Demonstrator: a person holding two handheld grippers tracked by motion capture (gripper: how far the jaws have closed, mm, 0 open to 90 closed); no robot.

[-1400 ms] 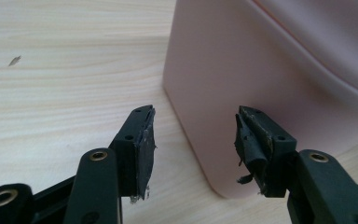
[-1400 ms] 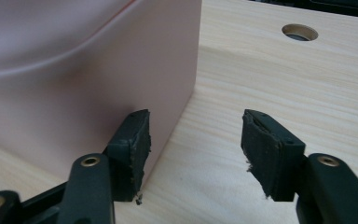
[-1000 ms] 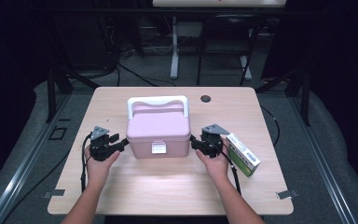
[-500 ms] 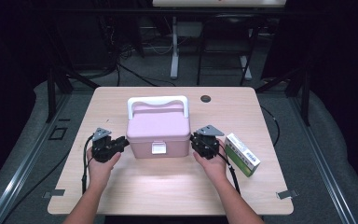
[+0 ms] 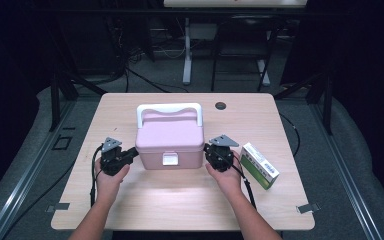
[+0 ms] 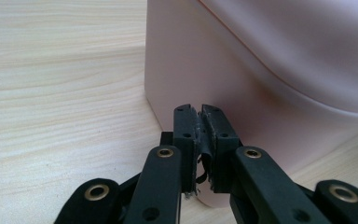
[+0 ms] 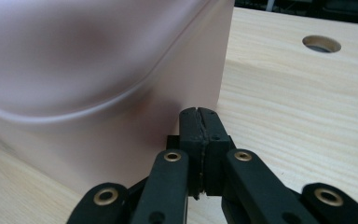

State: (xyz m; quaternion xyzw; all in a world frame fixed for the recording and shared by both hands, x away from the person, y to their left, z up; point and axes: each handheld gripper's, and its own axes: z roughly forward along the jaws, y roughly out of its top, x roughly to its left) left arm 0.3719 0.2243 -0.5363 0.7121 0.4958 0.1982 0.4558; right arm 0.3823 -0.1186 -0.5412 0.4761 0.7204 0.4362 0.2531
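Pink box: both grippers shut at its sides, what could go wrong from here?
1. Both the left gripper and right gripper have just closed on nothing; pressed between their tips, the smooth pink box could slip.
2. Uneven pushing may twist it.
3. The green-and-white carton lies beside the right hand and could get knocked.

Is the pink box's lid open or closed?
Closed. The pink box has its lid sitting flat on the base, the white handle standing up behind it and the front latch down.
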